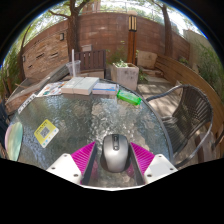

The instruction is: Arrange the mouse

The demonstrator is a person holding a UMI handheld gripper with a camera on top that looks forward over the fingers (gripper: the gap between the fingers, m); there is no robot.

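A grey and black computer mouse [115, 153] sits between the fingers of my gripper [115, 150], over the round glass table [90, 125]. Both pink pads touch its sides near the fingertips [97, 150], so the gripper is shut on it. The mouse points away from me, its wheel toward the table's middle. I cannot tell whether its underside rests on the glass or hangs just above it.
On the table's far side lie a stack of books [82, 87], a clear cup [74, 68] and a green object [129, 98]. A yellow-labelled item [45, 131] lies at the left. A metal chair [185, 105] stands at the right, a planter [126, 72] beyond the table.
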